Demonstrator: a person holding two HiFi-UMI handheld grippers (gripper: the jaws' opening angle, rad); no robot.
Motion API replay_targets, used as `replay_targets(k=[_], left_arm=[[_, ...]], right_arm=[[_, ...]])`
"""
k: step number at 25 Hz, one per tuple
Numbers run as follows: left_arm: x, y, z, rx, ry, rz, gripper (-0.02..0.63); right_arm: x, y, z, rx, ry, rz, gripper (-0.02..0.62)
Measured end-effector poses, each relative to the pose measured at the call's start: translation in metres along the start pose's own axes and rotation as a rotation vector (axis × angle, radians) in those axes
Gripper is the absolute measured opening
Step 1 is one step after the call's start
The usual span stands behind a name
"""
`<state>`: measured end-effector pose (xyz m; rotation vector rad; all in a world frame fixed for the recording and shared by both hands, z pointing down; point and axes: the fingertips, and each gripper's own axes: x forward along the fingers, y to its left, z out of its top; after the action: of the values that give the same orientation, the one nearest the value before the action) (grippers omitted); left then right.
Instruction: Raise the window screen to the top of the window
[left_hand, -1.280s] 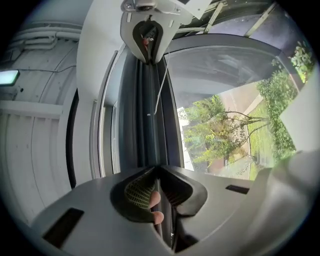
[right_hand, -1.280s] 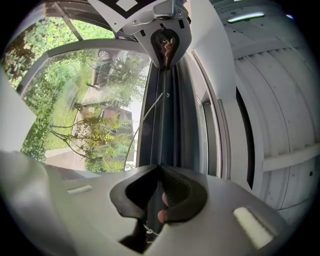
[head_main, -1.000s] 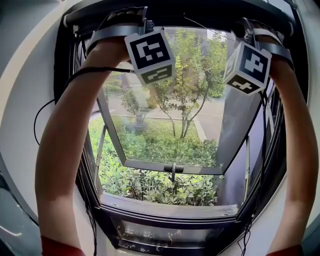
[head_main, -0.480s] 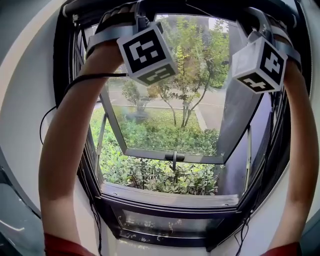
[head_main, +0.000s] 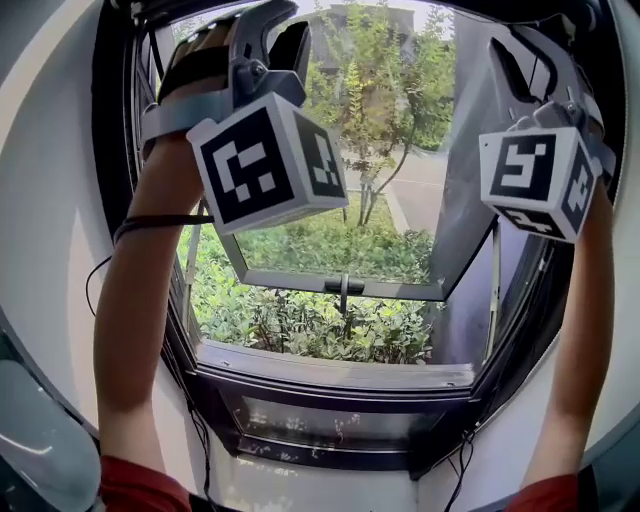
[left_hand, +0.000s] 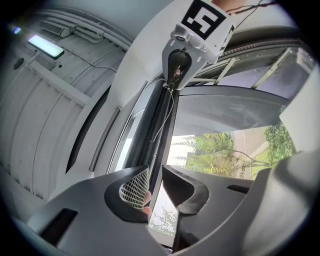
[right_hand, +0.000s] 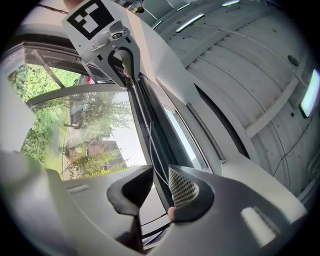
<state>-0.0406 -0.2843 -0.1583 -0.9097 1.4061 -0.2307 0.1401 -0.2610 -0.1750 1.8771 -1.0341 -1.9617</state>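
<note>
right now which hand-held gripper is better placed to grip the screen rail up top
Right, narrowly: the dark screen rail lines up with both gaps, but the right hand-held gripper looks to have the wider jaw gap.

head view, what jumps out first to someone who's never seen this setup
The white cube with black square markers on the left hand-held gripper looms at upper left, with its twin on the right hand-held gripper at upper right. Between the person's raised bare forearms, a dark-framed window stands open. Its glass sash is tilted outward over green shrubs.
</note>
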Motion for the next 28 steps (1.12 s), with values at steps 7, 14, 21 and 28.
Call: replay_targets(k=[7,14,21,28], left_arm=[[-0.043,-0.018,0.003,-0.211,-0.054,-0.025,0.066],[-0.09,-0.047,-0.009,-0.423,-0.055,-0.053,0.066],[-0.129,-0.084,-0.03,-0.602,-0.014,-0.092,0.066],[-0.172,-0.133,-0.046,-0.757,0.046,-0.168,0.066]], right_arm=[[-0.043,0.02,0.009,0.089,-0.028,0.006,0.094],[-0.088,0.046,0.016,0.217,-0.046,0.042,0.094],[-0.126,0.076,0.014,0.339,-0.043,0.083,0.094],[-0.165,0.118,0.002,0.501,-0.028,0.134,0.094]])
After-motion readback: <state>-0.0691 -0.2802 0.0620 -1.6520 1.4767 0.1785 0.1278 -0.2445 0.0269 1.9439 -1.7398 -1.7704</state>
